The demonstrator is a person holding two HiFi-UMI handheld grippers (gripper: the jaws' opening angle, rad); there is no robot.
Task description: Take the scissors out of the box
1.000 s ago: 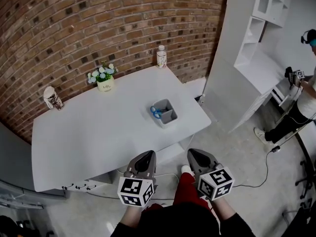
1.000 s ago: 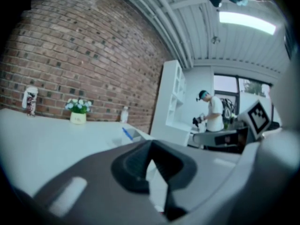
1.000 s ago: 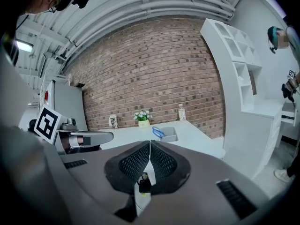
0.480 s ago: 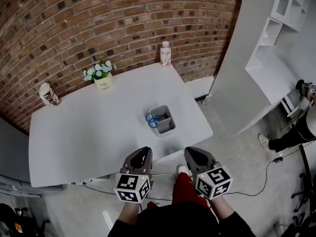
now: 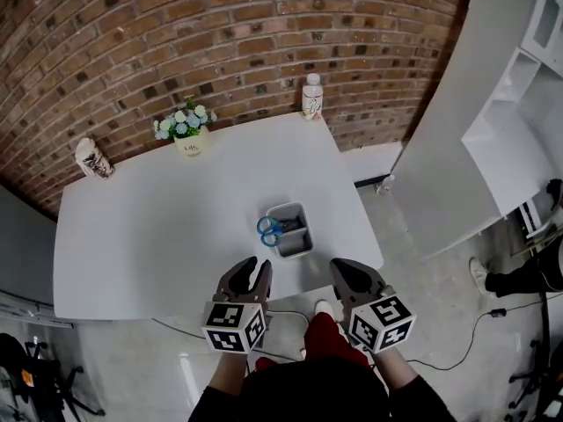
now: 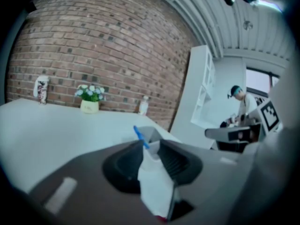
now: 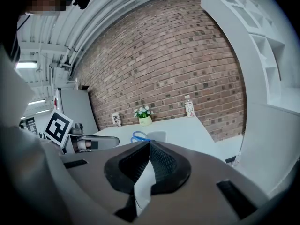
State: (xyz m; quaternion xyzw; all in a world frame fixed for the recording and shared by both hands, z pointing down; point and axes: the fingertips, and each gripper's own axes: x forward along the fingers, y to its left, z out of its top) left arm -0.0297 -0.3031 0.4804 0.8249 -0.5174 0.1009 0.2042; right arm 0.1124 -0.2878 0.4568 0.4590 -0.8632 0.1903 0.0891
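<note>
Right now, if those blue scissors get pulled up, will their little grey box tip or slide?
Likely slides: the grey box looks small and light on the smooth white table. It might tip too, since the scissors sit at one end.

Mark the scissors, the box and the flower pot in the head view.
scissors (image 5: 266, 228): head view, on the blue handles.
box (image 5: 297, 251): head view, on the grey wall nearest the person.
flower pot (image 5: 191, 146): head view, on the pale pot below the flowers.
</note>
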